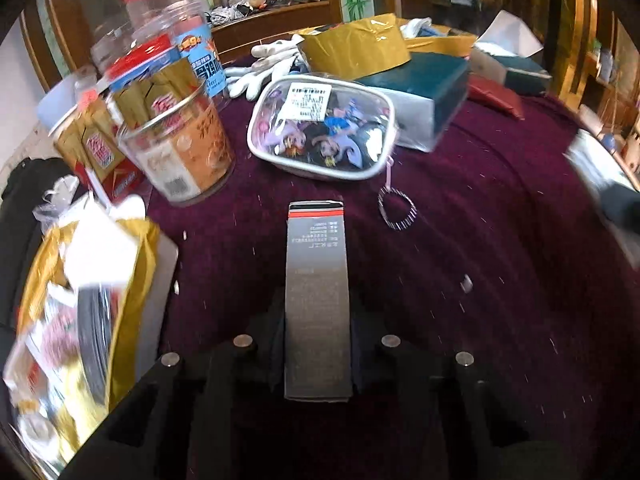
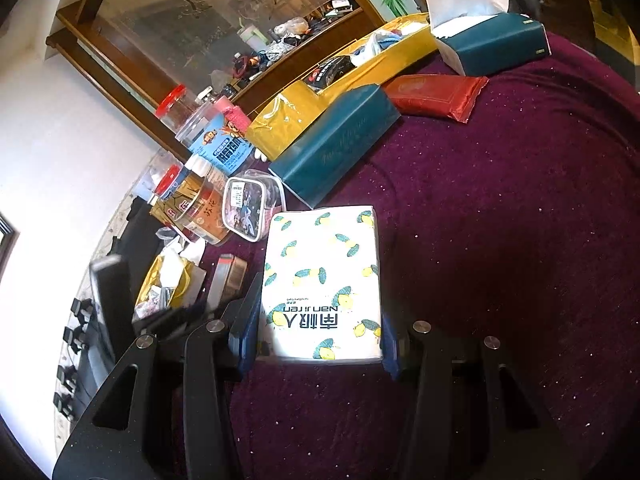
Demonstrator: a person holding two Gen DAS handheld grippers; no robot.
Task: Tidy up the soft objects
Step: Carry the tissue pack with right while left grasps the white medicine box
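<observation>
Jaws on our left gripper (image 1: 318, 344) are clamped on a tall grey carton (image 1: 317, 296), which sticks out forward between the dark pads over the maroon tablecloth (image 1: 500, 208). Left wrist view: just past the carton's far end sits a clear zip pouch (image 1: 322, 126) with cartoon prints and a white label, its pink cord leading to a beaded ring (image 1: 395, 208) flat on the cloth. Left of the pouch we see clear snack jars (image 1: 176, 120), red lids, packed tight together. A gold bag (image 1: 84, 304) blurs at the left edge. Behind the pouch: white gloves (image 1: 264, 66), a gold box (image 1: 360, 48), and a teal tissue pack (image 1: 420, 88) touching the pouch's far right side.

Right wrist view: our right gripper (image 2: 316, 332) is closed on a white lemon-print tissue pack (image 2: 324, 280), blue pads pressing both sides near its close end. It lies flat on the cloth, near the teal pack beyond it. A red flat packet (image 2: 436, 94) lies further back, beside a teal tissue box (image 2: 496, 44) with white tissue poking up. Pouch and jars sit to the left.
</observation>
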